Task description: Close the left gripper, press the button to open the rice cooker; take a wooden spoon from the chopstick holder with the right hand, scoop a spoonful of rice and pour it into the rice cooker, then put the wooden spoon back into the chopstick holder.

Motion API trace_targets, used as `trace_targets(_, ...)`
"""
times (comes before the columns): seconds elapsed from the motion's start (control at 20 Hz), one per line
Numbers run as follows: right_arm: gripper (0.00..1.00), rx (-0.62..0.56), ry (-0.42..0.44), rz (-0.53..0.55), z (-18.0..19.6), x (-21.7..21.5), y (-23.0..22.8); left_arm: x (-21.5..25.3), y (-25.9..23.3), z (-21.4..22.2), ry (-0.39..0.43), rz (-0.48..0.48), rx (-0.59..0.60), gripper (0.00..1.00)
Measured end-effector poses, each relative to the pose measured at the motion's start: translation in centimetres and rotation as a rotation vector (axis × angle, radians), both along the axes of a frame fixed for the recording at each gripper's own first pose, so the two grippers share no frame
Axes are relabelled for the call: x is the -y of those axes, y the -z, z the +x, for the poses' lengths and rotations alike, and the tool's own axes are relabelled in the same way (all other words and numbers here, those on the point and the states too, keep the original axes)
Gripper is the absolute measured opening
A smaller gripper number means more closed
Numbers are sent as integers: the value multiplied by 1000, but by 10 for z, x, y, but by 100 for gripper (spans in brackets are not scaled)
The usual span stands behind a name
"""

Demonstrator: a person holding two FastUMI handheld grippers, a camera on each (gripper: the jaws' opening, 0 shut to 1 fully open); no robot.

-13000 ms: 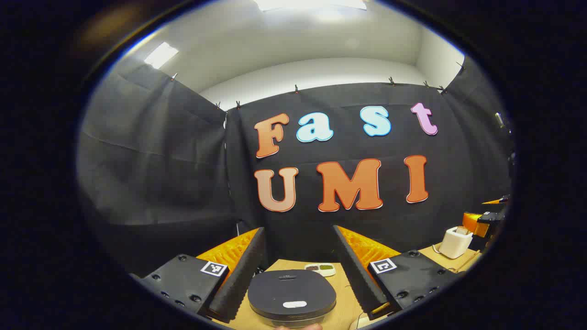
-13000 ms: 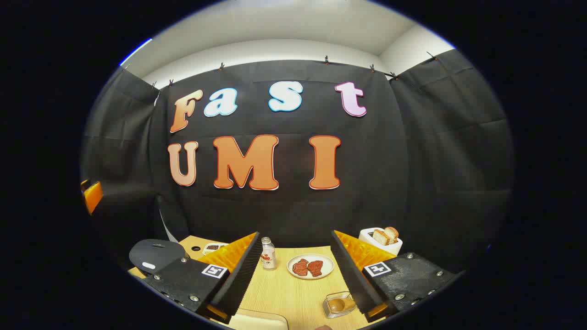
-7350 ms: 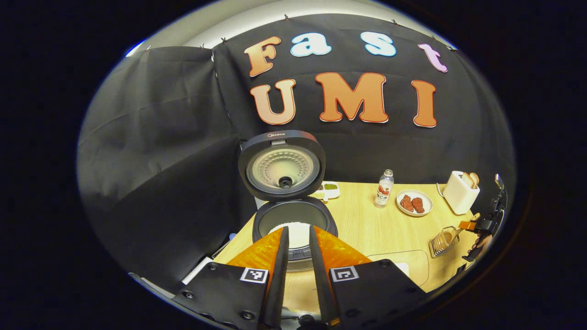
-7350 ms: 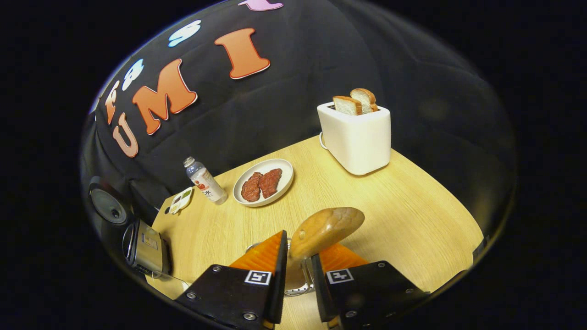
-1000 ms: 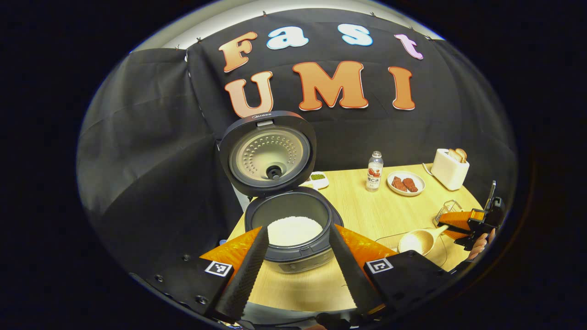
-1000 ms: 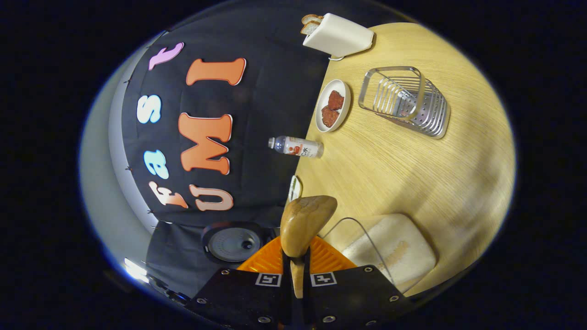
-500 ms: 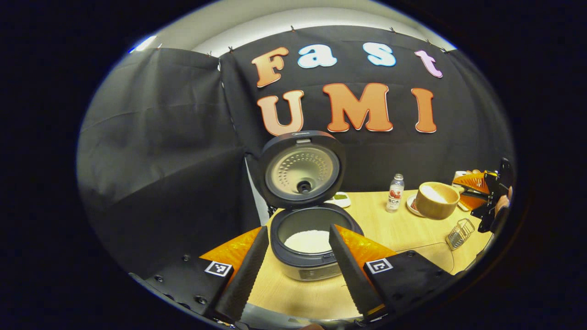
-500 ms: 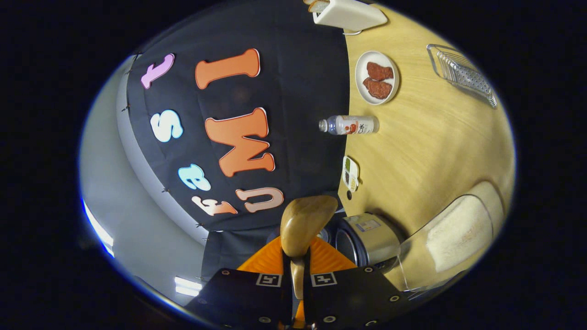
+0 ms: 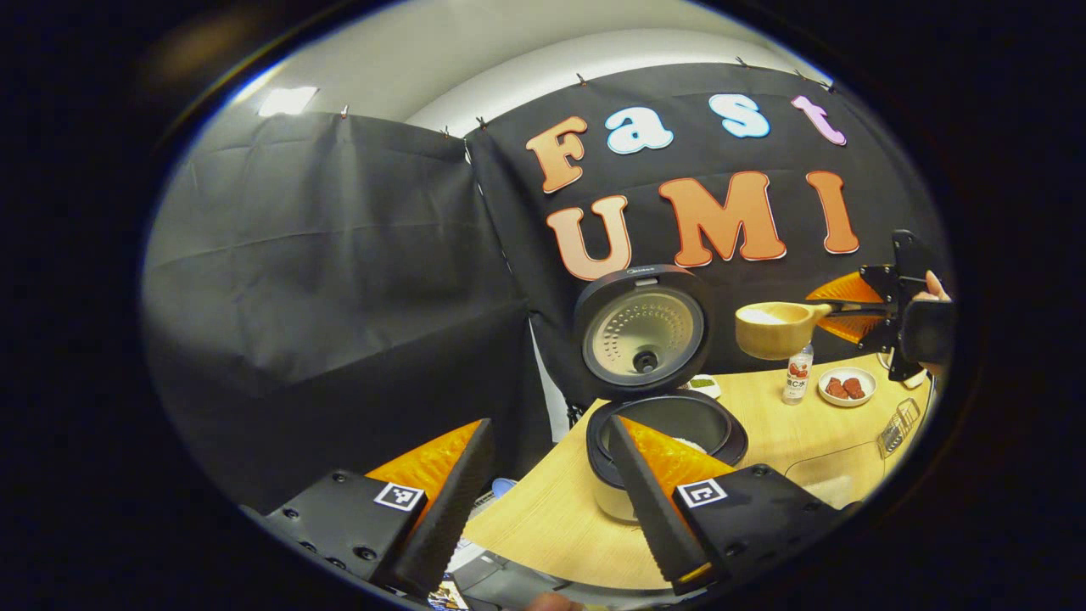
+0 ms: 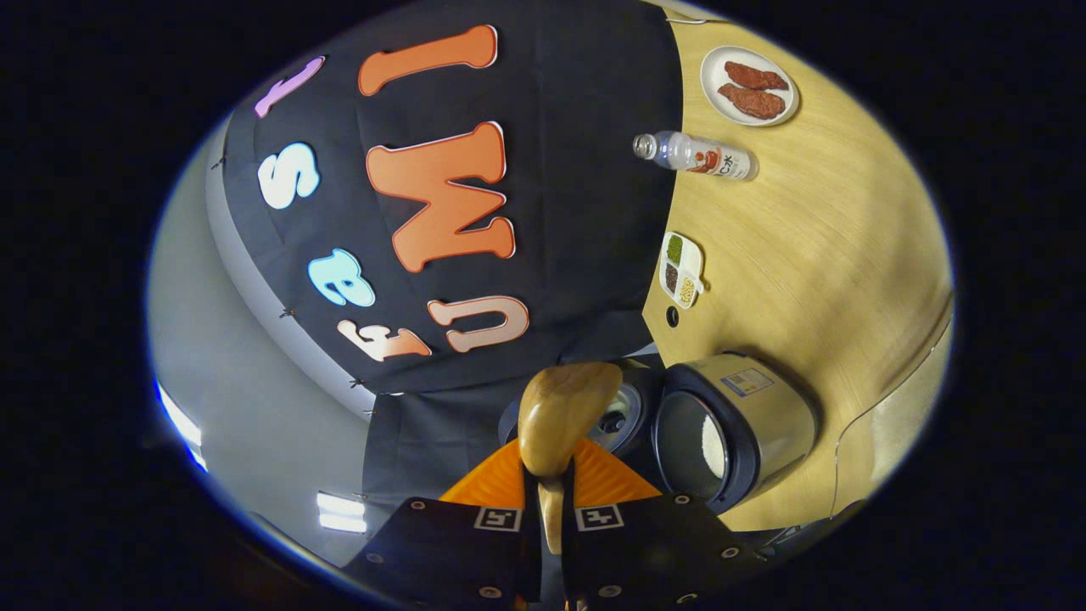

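Sitting low at the near-left bench (image 9: 543, 526) edge, left gripper (image 9: 547, 501) has its fingers spread wide w/ nothing between them; it has swung off to the side vs half a sec ago, so the rice cooker (image 9: 670, 441) now lies just behind its right finger instead of between the two. Cooker lid (image 9: 642, 333) stands upright and open, so the button press is done. White rice shows in the pot. Next over, wooden spoon (image 9: 774, 327) hangs in the air, bowl level and loaded w/ white rice, above and a bit right of the pot; a sec ago it was low by the rice container, half a sec ago near the plate, so it has risen and come across toward the cooker. Behind it on the bench: small bottle (image 9: 797, 373), plate of meat (image 9: 847, 387), and the wire chopstick holder (image 9: 898, 424) w/o a spoon in it. Far right, right gripper (image 9: 836, 311) is clamped tight on the spoon handle, hand (image 9: 933, 293) behind it.

Right gripper view agrees: fingers pinched on the handle, spoon bowl (image 10: 567, 407) rolled sideways in frame, open pot (image 10: 700, 441) just beside it.

Judgement: scoop done, carry nearly done. Next comes a short move over the pot mouth and a tip. Risk is grains spilling on the bench if it tilts before it's over the rim.
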State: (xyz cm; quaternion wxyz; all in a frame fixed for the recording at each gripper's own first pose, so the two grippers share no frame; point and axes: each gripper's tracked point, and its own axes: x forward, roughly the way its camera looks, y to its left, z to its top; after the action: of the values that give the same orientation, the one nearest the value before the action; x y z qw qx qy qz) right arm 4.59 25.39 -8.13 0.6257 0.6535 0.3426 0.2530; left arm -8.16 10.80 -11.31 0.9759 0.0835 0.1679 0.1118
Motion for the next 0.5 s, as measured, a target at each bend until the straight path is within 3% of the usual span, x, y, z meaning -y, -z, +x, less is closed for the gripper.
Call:
trace_targets(0.05, 9, 10, -6, -17, 6, -11, -3, 0, 1, -2, 6, 6, -6, 87)
trace_targets(0.1, 9, 22, -9, -37, 11, -21, -4, -1, 4, -3, 4, 12, -16, 95)
trace_targets(0.15, 9, 33, -13, -60, 16, -31, -5, -5, 7, -7, 3, 11, -23, 87)
trace_targets(0.2, 9, 48, -18, -80, 20, -40, -4, -7, 9, -9, -4, 9, -30, 87)
trace_targets(0.25, 9, 57, -22, -100, 23, -48, -4, -11, 11, -12, -11, 3, -33, 95)
trace_targets(0.4, 9, 97, -29, -165, 35, -69, 0, -27, 18, -18, -44, 4, -55, 95)
trace_targets(0.5, 9, 144, -41, -264, 36, -77, 18, -34, 24, -19, -63, -8, -75, 95)
